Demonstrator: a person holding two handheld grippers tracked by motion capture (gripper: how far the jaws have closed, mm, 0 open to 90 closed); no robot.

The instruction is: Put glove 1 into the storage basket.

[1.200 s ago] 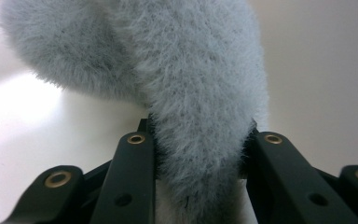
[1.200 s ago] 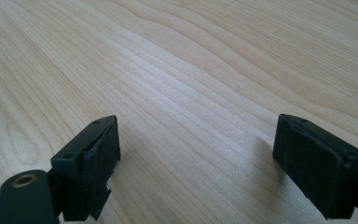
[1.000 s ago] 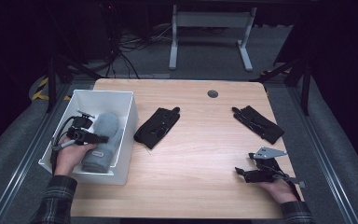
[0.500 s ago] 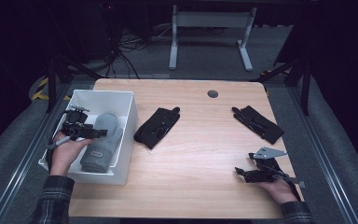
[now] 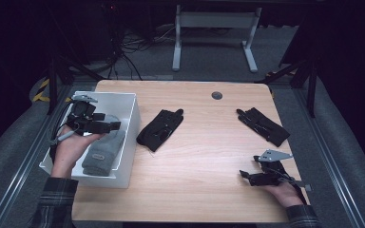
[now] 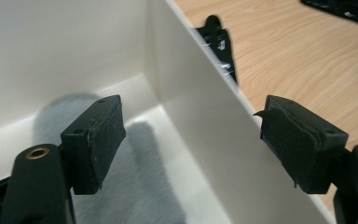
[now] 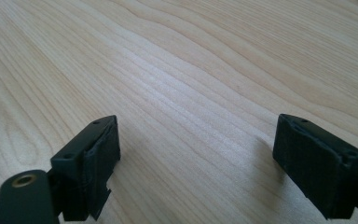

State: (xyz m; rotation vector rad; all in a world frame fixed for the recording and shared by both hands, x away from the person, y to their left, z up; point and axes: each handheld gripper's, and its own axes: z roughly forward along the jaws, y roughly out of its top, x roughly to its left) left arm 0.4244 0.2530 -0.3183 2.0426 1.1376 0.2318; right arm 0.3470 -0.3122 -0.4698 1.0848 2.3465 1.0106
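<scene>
Left hand-held gripper gapes empty above a white bin (grey sock partly hidden); right hand-held gripper unclenched over bare bench.

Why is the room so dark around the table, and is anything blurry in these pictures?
High view: light falls on the table, the surroundings stay near black. Left gripper view: the white bin is bright, the grey cloth below soft and blurred, with tool shadows on it. Right gripper view: the wood grain is sharp, with faint shadows beside the jaws.

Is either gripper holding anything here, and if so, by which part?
Nothing is held. The left gripper is open above the white plastic bin; the right gripper is open over the bare wooden table.
</scene>
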